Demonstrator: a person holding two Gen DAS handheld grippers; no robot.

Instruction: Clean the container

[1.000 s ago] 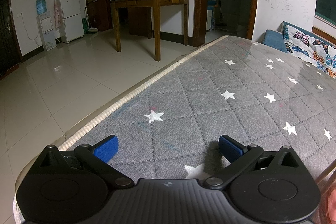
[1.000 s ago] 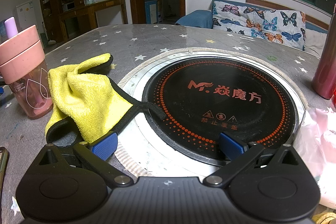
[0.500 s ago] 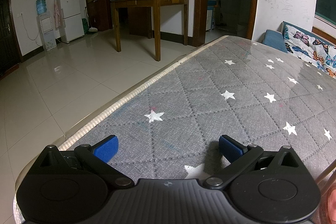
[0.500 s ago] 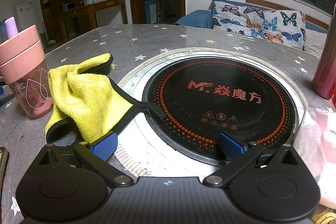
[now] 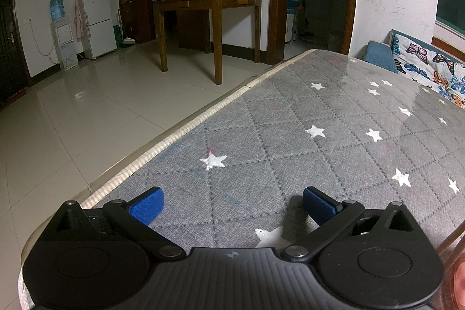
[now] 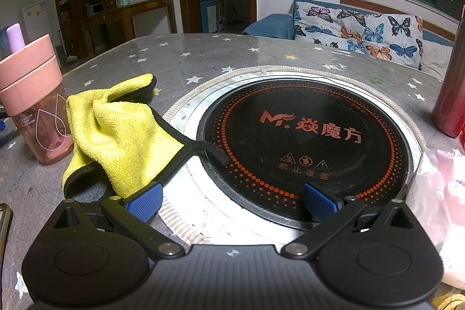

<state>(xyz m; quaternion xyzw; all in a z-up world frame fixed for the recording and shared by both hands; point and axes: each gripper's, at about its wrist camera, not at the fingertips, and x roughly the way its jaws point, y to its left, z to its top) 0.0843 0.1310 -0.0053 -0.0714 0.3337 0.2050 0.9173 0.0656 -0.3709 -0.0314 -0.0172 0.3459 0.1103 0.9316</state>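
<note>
A pink lidded cup (image 6: 35, 103) with a lilac straw stands at the left of the right wrist view. A crumpled yellow cloth (image 6: 116, 130) with black edging lies beside it, one corner on the black induction hob (image 6: 305, 144). My right gripper (image 6: 232, 201) is open and empty, low over the hob's near rim, its left pad (image 6: 145, 201) close to the cloth. My left gripper (image 5: 232, 204) is open and empty over the grey star-patterned table cover (image 5: 319, 141); a sliver of something pink shows at that view's right edge.
A dark red bottle (image 6: 450, 83) stands at the right of the hob. A pink-and-white plastic bag (image 6: 438, 199) lies at the front right. A phone edge (image 6: 4, 225) lies at the far left. The table's left edge (image 5: 174, 135) drops to a tiled floor.
</note>
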